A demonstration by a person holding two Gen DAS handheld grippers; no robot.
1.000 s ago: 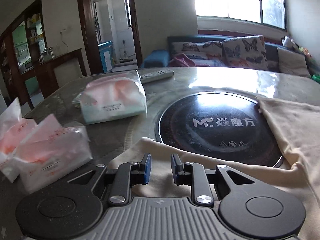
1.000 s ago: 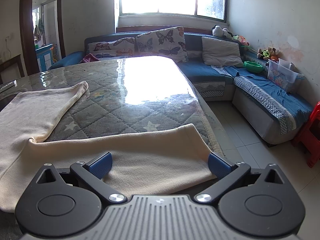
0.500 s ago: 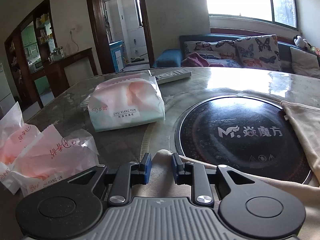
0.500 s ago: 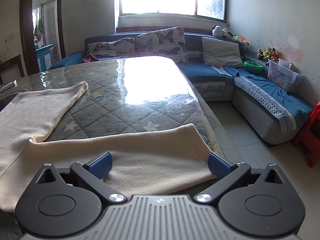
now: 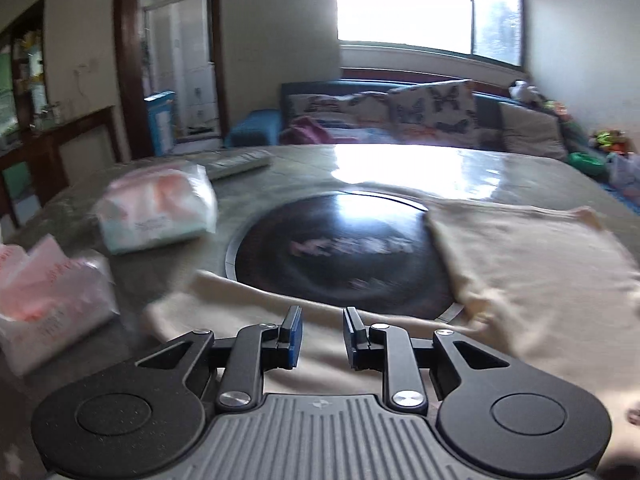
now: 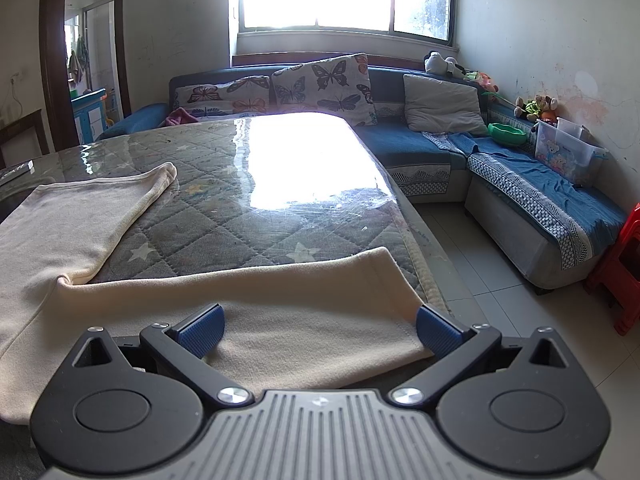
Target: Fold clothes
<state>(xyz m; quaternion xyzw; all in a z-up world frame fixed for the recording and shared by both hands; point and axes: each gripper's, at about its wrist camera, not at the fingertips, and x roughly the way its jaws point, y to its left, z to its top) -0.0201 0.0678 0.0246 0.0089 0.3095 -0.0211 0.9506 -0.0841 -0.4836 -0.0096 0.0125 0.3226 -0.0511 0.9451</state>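
A cream garment lies spread on the table. In the left wrist view its near strip (image 5: pixel 248 308) runs under my left gripper (image 5: pixel 320 338), and a wider part (image 5: pixel 532 264) lies to the right. The left jaws stand narrowly apart, above the cloth, holding nothing. In the right wrist view the garment (image 6: pixel 280 300) has one leg or sleeve (image 6: pixel 92 208) reaching away at left and another across the front. My right gripper (image 6: pixel 320 322) is wide open over the front part near the table's right edge.
A round black hob (image 5: pixel 340 256) is set into the glass-topped table (image 6: pixel 304 160). Tissue packs (image 5: pixel 156 212) (image 5: pixel 52 304) and a remote (image 5: pixel 236 164) lie at left. A blue sofa (image 6: pixel 520 168) and a red stool (image 6: pixel 624 264) stand beyond the table's right edge.
The left gripper has swung right and lifted slightly, with motion blur, and its jaws have parted a little. The right gripper and the cloth under it have not moved.
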